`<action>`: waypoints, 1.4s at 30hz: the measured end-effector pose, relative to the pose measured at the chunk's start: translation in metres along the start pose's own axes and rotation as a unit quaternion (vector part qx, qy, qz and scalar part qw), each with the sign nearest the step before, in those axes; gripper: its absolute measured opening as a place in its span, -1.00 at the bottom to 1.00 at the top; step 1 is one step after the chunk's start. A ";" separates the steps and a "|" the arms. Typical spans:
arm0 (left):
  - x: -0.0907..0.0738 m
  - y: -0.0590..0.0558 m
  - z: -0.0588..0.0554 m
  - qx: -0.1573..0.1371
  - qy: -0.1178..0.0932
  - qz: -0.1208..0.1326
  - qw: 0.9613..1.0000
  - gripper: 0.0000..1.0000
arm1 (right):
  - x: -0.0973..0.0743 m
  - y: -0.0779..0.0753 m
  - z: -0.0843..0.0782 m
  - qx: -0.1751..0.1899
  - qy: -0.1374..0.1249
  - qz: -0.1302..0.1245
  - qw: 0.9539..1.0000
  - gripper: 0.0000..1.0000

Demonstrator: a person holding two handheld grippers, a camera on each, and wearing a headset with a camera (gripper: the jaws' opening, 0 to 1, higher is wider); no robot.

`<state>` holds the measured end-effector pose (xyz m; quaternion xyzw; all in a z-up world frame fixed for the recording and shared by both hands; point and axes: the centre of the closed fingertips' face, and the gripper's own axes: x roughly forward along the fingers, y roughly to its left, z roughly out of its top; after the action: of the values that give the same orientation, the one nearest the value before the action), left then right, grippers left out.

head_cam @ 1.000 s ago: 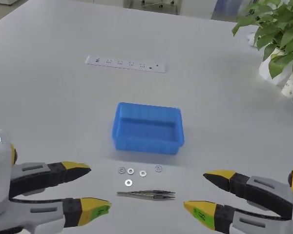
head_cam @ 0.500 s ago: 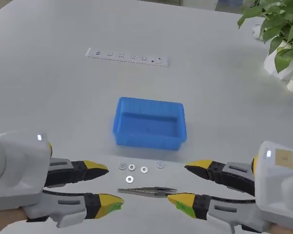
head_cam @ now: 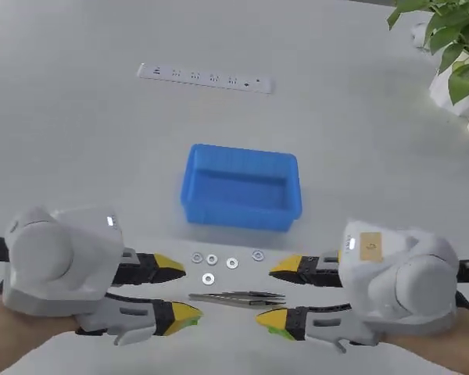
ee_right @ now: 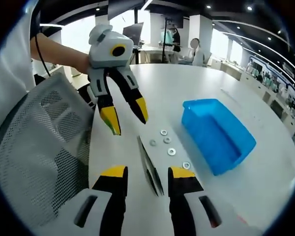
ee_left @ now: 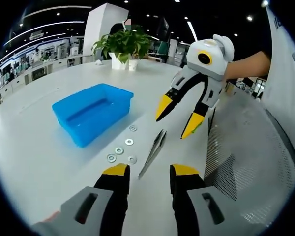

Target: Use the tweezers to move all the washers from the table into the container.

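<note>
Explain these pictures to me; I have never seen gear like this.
There is no robot here. A person holds a hand tool with two yellow-tipped jaws in each hand: the left gripper and the right gripper. The head view comes from a camera on the person's headset, looking down at the table. Each round picture comes from a camera on one gripper, looking along its jaws toward the other gripper. On the table lie the tweezers between the grippers, five small washers, a blue container beyond them, and a power strip farther off. Both grippers are open and hold nothing.
</note>
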<state>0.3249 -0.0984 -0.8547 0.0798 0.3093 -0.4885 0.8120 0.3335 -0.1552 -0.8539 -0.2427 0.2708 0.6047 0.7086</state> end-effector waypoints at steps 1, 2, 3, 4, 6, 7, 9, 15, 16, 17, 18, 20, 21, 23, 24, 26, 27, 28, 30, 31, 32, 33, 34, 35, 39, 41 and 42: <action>0.002 0.001 -0.002 0.003 0.004 -0.001 1.000 -0.27 | 0.003 -0.001 -0.002 -0.009 0.009 0.006 1.000 -0.37; 0.004 0.001 -0.003 0.004 0.007 -0.002 1.000 -0.28 | 0.007 -0.002 -0.005 -0.016 0.018 0.011 1.000 -0.39; 0.005 0.002 -0.005 0.004 0.010 -0.005 1.000 -0.28 | 0.009 -0.003 -0.005 -0.018 0.020 0.013 1.000 -0.41; 0.007 0.002 -0.007 0.005 0.014 -0.009 1.000 -0.29 | 0.012 -0.004 -0.007 -0.020 0.024 0.018 0.999 -0.43; 0.011 0.003 -0.010 0.009 0.022 -0.013 1.000 -0.31 | 0.016 -0.003 -0.011 -0.023 0.037 0.030 0.999 -0.47; 0.013 0.004 -0.011 0.007 0.026 -0.013 1.000 -0.33 | 0.019 -0.003 -0.013 -0.026 0.043 0.039 0.998 -0.48; 0.016 0.004 -0.011 0.002 0.028 -0.016 0.999 -0.35 | 0.022 -0.002 -0.015 -0.020 0.052 0.054 0.997 -0.50; 0.024 0.002 -0.013 0.001 0.042 -0.034 0.999 -0.37 | 0.027 0.000 -0.019 -0.057 0.081 0.079 0.992 -0.60; 0.024 0.001 -0.015 -0.002 0.047 -0.036 0.998 -0.39 | 0.028 0.000 -0.019 -0.059 0.084 0.082 0.991 -0.62; 0.025 0.001 -0.016 0.005 0.052 -0.035 0.998 -0.41 | 0.029 0.001 -0.018 -0.060 0.085 0.085 0.991 -0.64; 0.025 0.002 -0.018 0.012 0.056 -0.033 0.998 -0.41 | 0.030 0.001 -0.018 -0.064 0.086 0.086 0.990 -0.64; 0.025 0.002 -0.016 0.011 0.055 -0.035 0.998 -0.43 | 0.032 0.000 -0.018 -0.067 0.091 0.089 0.990 -0.66; 0.025 0.003 -0.016 0.012 0.055 -0.036 0.998 -0.43 | 0.033 0.000 -0.018 -0.068 0.094 0.091 0.989 -0.67; 0.026 0.005 -0.015 0.022 0.057 -0.038 0.997 -0.46 | 0.033 0.000 -0.020 -0.075 0.101 0.095 0.987 -0.69; 0.027 0.005 -0.015 0.027 0.059 -0.038 0.997 -0.47 | 0.033 0.000 -0.020 -0.080 0.102 0.095 0.987 -0.71; 0.028 0.007 -0.015 0.034 0.061 -0.038 0.997 -0.52 | 0.033 0.000 -0.020 -0.079 0.104 0.096 0.987 -0.72; 0.028 0.007 -0.015 0.039 0.063 -0.039 0.997 -0.55 | 0.033 0.000 -0.020 -0.080 0.104 0.095 0.987 -0.73; 0.029 0.008 -0.015 0.043 0.064 -0.039 0.996 -0.58 | 0.033 0.000 -0.020 -0.082 0.104 0.094 0.987 -0.74; 0.029 0.008 -0.015 0.047 0.068 -0.041 0.996 -0.63 | 0.033 -0.001 -0.020 -0.083 0.105 0.094 0.987 -0.76; 0.029 0.007 -0.015 0.050 0.071 -0.045 0.995 -0.65 | 0.033 -0.001 -0.020 -0.083 0.105 0.094 0.986 -0.77; 0.030 0.006 -0.015 0.054 0.075 -0.051 0.994 -0.67 | 0.033 0.000 -0.020 -0.083 0.105 0.094 0.987 -0.77; 0.030 0.005 -0.016 0.060 0.078 -0.054 0.994 -0.69 | 0.033 -0.001 -0.020 -0.083 0.105 0.094 0.986 -0.77; 0.030 0.005 -0.016 0.069 0.083 -0.054 0.993 -0.73 | 0.033 0.000 -0.020 -0.084 0.105 0.095 0.986 -0.77; 0.031 0.006 -0.016 0.075 0.088 -0.055 0.992 -0.77 | 0.033 0.000 -0.020 -0.084 0.105 0.098 0.986 -0.77; 0.032 0.006 -0.017 0.110 0.106 -0.064 0.986 -0.87 | 0.033 0.000 -0.020 -0.087 0.106 0.100 0.985 -0.79; 0.031 0.005 -0.018 0.124 0.111 -0.065 0.984 -0.88 | 0.033 0.000 -0.019 -0.092 0.107 0.101 0.985 -0.80; 0.032 0.004 -0.018 0.139 0.114 -0.065 0.982 -0.88 | 0.033 0.001 -0.019 -0.095 0.107 0.101 0.985 -0.82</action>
<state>0.3315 -0.1120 -0.8880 0.2268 0.3335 -0.5661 0.7189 0.3352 -0.1440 -0.8905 -0.3433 0.3093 0.6670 0.5844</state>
